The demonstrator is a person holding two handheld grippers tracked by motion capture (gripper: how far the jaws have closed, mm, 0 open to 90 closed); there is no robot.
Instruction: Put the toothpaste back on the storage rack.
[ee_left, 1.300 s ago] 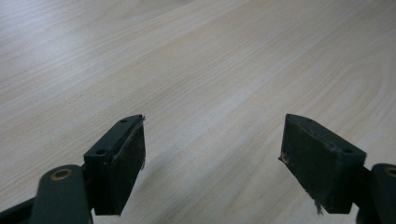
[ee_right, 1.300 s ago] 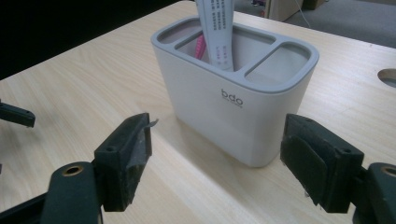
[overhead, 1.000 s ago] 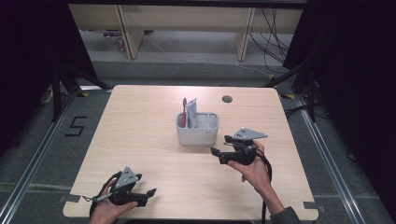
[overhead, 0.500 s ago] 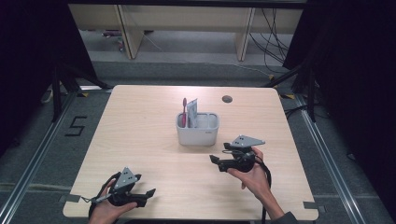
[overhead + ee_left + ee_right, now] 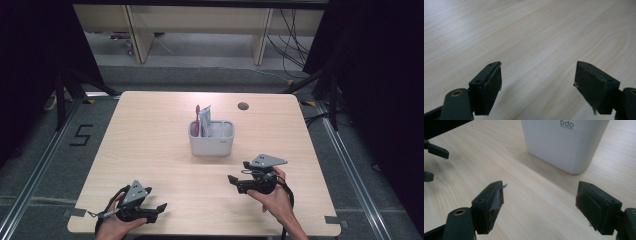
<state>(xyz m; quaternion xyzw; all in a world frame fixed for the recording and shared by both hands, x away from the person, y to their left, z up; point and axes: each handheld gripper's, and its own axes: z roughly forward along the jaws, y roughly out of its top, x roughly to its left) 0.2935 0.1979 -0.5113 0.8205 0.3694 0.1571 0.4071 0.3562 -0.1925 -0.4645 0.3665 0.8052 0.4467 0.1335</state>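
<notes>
On the counter (image 5: 165, 135), my right gripper (image 5: 233, 180) sat near the front right with its fingers (image 5: 489, 205) spread wide and empty, pointing toward the white holder (image 5: 211, 138) at the middle, which held a pink toothbrush (image 5: 198, 119). My left gripper (image 5: 160, 207) rested at the front left edge, fingers likewise released.

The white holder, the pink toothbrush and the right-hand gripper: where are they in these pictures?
white holder (image 5: 211, 145): high view, on its front wall.
pink toothbrush (image 5: 198, 119): high view, on its upright stem above the rim.
right gripper (image 5: 233, 180): high view, midway between its fingertips.
</notes>
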